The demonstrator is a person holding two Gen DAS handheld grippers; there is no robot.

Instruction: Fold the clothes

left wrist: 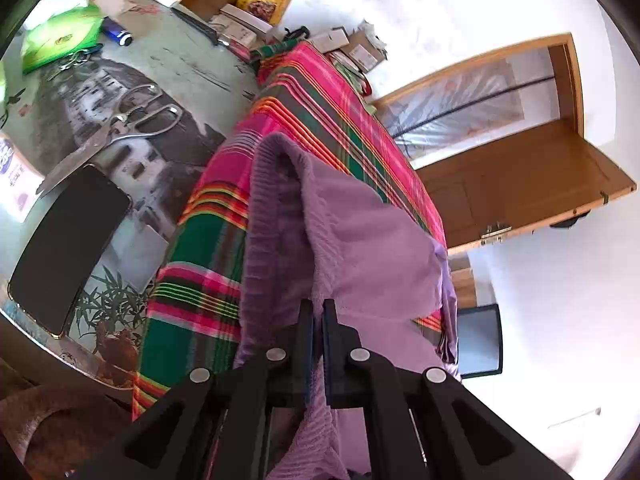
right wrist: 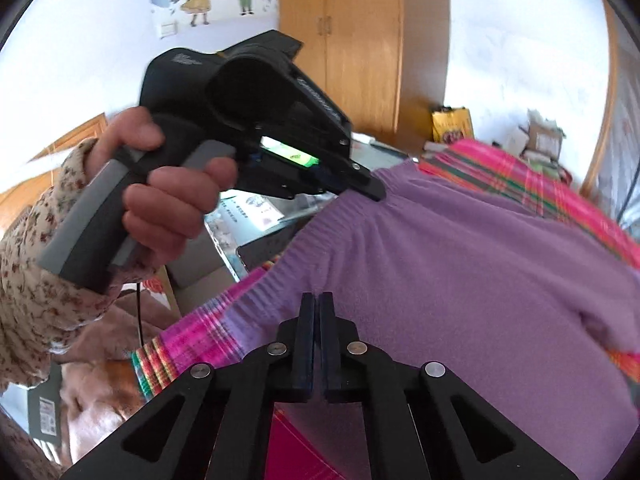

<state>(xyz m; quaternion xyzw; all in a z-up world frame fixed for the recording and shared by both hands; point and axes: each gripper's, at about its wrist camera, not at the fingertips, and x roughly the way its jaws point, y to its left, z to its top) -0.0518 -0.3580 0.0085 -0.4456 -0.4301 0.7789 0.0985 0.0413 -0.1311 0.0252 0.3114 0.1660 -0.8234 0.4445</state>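
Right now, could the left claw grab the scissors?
Probably not yet. The left claw is shut on the purple sweater, so it would have to let go first. The scissors lie bare on the table off to its left, nothing covering them.

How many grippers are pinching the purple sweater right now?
2. The left gripper is shut on its ribbed edge; the right gripper is shut on the purple sweater at its near hem over the plaid cloth.

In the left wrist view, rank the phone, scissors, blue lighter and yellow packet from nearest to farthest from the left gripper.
From the left gripper, shut on the purple sweater:
1. Phone, left, on the table.
2. Scissors, beyond the phone.
3. Blue lighter, far left.
4. Yellow packet, at the back by the wall.
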